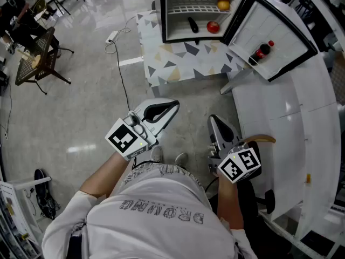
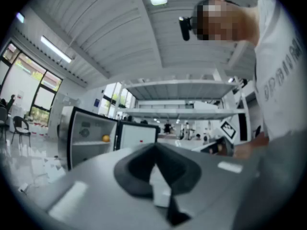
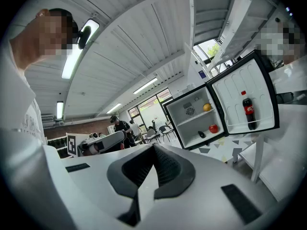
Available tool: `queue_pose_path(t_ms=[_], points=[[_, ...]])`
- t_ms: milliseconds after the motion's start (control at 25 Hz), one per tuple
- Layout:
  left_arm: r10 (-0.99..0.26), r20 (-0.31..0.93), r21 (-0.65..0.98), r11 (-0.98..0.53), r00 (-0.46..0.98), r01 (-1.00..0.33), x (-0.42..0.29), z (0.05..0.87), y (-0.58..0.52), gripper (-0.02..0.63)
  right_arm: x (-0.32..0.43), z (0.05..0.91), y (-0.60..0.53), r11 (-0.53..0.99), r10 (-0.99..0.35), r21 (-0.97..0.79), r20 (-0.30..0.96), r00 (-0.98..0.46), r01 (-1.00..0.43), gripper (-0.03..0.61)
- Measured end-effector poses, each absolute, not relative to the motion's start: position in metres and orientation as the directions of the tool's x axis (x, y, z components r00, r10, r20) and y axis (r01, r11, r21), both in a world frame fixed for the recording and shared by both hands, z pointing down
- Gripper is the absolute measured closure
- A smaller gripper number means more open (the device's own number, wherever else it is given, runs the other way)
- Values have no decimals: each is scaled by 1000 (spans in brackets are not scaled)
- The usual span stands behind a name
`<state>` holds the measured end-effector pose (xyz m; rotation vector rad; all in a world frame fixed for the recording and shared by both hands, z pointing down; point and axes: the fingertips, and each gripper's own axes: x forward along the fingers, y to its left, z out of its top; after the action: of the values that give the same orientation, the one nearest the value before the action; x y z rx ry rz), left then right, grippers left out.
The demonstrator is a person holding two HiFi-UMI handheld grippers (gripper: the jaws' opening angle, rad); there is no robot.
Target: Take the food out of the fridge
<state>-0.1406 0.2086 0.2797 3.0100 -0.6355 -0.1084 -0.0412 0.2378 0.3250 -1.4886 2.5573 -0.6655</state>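
The small fridge (image 1: pixel 202 12) stands open on a table with a triangle-patterned cloth (image 1: pixel 178 58), well ahead of me. Inside it, an orange (image 1: pixel 222 5) lies on the upper shelf, with a red apple (image 1: pixel 213 27) and a dark oblong item (image 1: pixel 193 24) below. A cola bottle (image 1: pixel 262 50) stands in the open door (image 1: pixel 275 34). My left gripper (image 1: pixel 173 104) and right gripper (image 1: pixel 212 117) hover at waist height, far short of the fridge, both shut and empty. The right gripper view shows the fridge (image 3: pixel 194 121), orange (image 3: pixel 206 107), apple (image 3: pixel 213 128) and bottle (image 3: pixel 249 110).
A long white table (image 1: pixel 294 117) runs along my right side. A power strip with its cable (image 1: pixel 112 35) lies on the floor left of the fridge table. Dark chairs (image 1: pixel 38 58) stand at the far left. My shoes (image 1: pixel 167 156) show below the grippers.
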Motion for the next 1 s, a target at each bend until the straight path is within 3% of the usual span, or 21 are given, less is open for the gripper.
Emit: queue_pose_path(t_ms=[1000], points=[[-440, -9, 56, -897, 898, -439, -93, 292, 238, 606, 19, 329, 265, 425, -859, -426, 87, -504, -799, 578]])
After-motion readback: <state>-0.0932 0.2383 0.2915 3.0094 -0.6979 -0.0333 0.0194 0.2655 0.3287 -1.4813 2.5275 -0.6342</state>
